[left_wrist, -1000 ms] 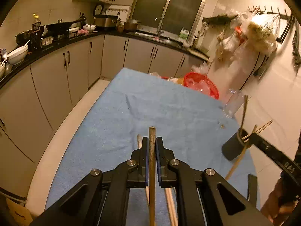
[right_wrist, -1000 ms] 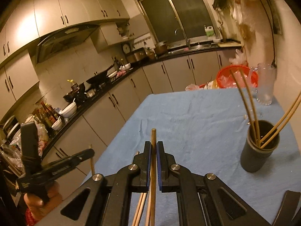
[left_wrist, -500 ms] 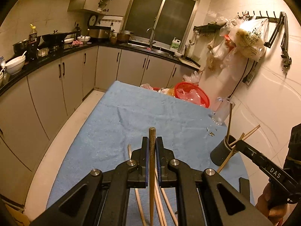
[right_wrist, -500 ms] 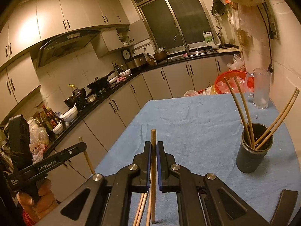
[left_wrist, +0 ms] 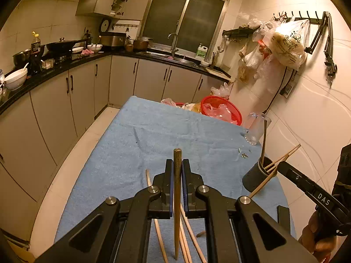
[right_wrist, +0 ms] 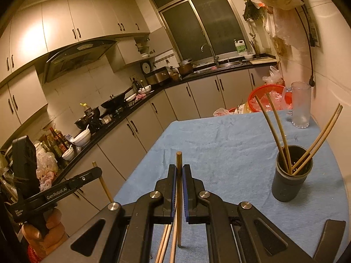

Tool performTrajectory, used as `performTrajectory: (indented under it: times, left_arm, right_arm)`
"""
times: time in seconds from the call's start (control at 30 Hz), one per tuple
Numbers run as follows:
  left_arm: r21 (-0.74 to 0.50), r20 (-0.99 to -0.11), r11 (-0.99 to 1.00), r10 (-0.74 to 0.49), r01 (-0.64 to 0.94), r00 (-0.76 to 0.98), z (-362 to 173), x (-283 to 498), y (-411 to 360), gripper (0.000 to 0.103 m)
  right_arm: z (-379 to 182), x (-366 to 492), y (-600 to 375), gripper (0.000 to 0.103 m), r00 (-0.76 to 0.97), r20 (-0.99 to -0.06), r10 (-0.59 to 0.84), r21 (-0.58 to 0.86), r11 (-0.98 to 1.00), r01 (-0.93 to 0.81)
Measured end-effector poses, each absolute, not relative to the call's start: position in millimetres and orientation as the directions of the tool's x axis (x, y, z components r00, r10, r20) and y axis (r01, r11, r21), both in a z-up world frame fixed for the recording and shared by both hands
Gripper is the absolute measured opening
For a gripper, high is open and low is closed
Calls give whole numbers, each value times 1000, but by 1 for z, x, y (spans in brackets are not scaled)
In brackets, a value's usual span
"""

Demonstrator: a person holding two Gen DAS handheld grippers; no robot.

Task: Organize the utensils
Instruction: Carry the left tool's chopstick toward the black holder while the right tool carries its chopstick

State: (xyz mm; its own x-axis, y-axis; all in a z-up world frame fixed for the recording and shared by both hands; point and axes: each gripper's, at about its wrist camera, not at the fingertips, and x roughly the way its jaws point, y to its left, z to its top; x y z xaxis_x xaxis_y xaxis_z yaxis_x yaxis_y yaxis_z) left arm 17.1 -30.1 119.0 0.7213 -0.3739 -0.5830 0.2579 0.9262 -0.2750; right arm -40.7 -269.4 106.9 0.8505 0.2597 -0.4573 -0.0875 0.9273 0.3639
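- Between your left gripper [left_wrist: 177, 172] jaws sits a thin wooden chopstick [left_wrist: 176, 199], clamped upright above the blue-cloth table [left_wrist: 153, 135]; loose chopsticks [left_wrist: 190, 234] lie at its near edge.
- Your right gripper [right_wrist: 179, 182] pinches another wooden chopstick [right_wrist: 179, 197]; the dark round holder [right_wrist: 289, 182] stands near the table's right edge.

Four chopsticks [right_wrist: 283, 131] in one dark cup [right_wrist: 290, 175]; two clamped; one glass mug [right_wrist: 301, 107]; one red basket [left_wrist: 221, 109].

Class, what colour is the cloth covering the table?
Light blue cloth, clearest in the right wrist view.
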Motion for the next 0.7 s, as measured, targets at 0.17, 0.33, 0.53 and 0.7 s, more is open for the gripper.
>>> performTrajectory:
  times: [0.17,0.33,0.53,0.7]
  left_arm:
    - [-269,-577,926,-376,266,725,123,16,-33,7]
    - [-266,-575,924,-381,275,724,126,15,-36,7]
    - [-265,-573,922,-387,284,722,129,15,-39,7]
    - [-259,-570,920,-392,294,723,132,14,-40,7]
  right_arm:
    - [110,-43,-274,6,856,-448,258,367,926,-87]
    - [111,-44,-278,6,860,-444,252,372,925,-79]
    - [115,-49,-282,6,866,-435,246,376,924,-73]
    - [119,-52,-287,6,872,-425,242,380,922,-70]
